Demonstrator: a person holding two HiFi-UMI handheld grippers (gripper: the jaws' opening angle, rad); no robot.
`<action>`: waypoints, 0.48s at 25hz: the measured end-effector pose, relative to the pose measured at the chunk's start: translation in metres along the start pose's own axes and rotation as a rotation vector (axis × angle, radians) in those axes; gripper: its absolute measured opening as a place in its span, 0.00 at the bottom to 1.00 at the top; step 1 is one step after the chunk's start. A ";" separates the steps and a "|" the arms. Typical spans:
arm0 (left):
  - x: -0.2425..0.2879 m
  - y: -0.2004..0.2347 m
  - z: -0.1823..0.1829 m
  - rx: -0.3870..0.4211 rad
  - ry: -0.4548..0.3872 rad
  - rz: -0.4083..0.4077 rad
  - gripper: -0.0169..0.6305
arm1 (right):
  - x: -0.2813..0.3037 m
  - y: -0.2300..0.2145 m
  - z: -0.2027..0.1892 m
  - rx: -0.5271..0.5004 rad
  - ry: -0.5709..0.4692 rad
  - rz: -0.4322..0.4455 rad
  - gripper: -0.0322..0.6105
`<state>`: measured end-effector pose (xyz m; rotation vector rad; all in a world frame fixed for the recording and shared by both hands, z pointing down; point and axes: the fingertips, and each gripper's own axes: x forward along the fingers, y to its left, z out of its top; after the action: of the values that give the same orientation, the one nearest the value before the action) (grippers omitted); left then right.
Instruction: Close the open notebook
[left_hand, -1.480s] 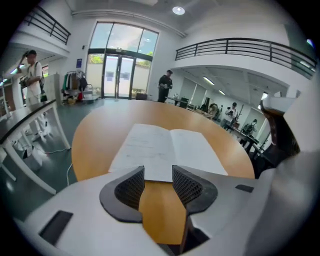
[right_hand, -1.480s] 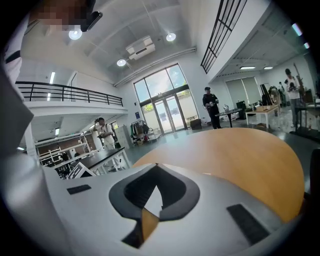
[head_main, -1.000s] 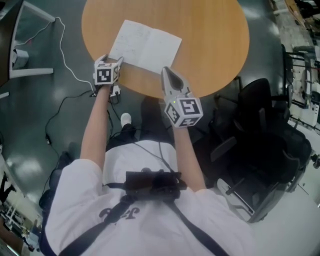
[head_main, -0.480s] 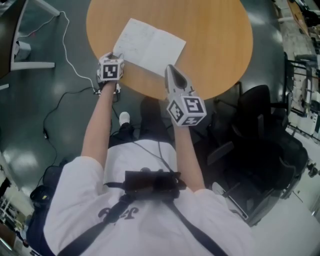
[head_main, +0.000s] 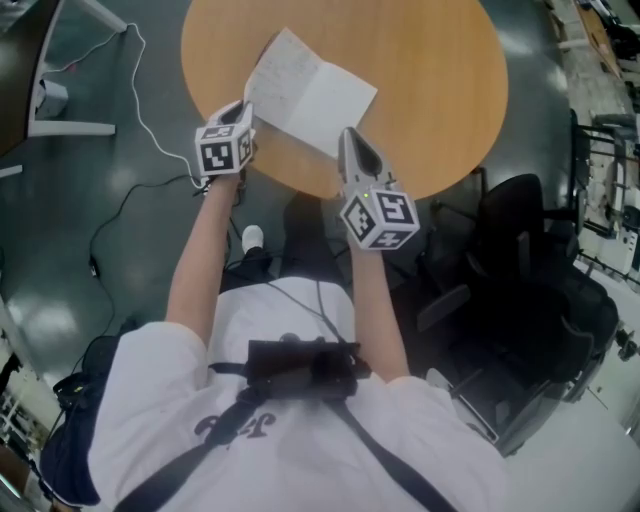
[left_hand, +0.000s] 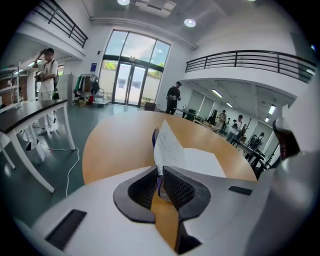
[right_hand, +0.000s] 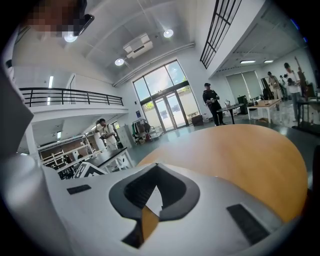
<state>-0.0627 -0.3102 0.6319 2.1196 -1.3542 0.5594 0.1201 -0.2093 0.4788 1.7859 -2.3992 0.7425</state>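
An open white notebook (head_main: 315, 95) lies on the round wooden table (head_main: 430, 80). My left gripper (head_main: 247, 110) has just been closing and is now shut on the near edge of the notebook's left half. That half stands up off the table, with its purple cover (left_hand: 154, 137) behind the written page (left_hand: 167, 147). The right page (left_hand: 202, 162) still lies flat. In the left gripper view the pads (left_hand: 175, 187) pinch the cover's edge at the left gripper (left_hand: 160, 172). My right gripper (head_main: 351, 140) is shut with nothing in it, beside the notebook's near right corner, and the right gripper (right_hand: 155, 167) shows a bit of white page behind it.
The table's near edge (head_main: 300, 185) runs just below both grippers. A black office chair (head_main: 520, 260) stands to the right. A white cable (head_main: 140, 130) trails on the floor at the left. People (left_hand: 174, 97) stand far off in the hall.
The left gripper has closed on the notebook's left edge and risen, lifting that half from flat to upright. The right gripper has stayed where it was.
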 end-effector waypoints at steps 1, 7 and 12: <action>-0.006 -0.009 0.004 0.011 -0.017 -0.019 0.11 | -0.002 -0.001 0.000 0.004 -0.004 -0.005 0.08; -0.035 -0.078 0.012 0.102 -0.071 -0.151 0.10 | -0.013 -0.012 0.009 0.019 -0.046 -0.046 0.08; -0.038 -0.134 -0.004 0.182 -0.049 -0.249 0.10 | -0.030 -0.029 0.010 0.043 -0.074 -0.095 0.08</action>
<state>0.0441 -0.2368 0.5805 2.4191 -1.0758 0.5472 0.1587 -0.1933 0.4700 1.9619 -2.3400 0.7355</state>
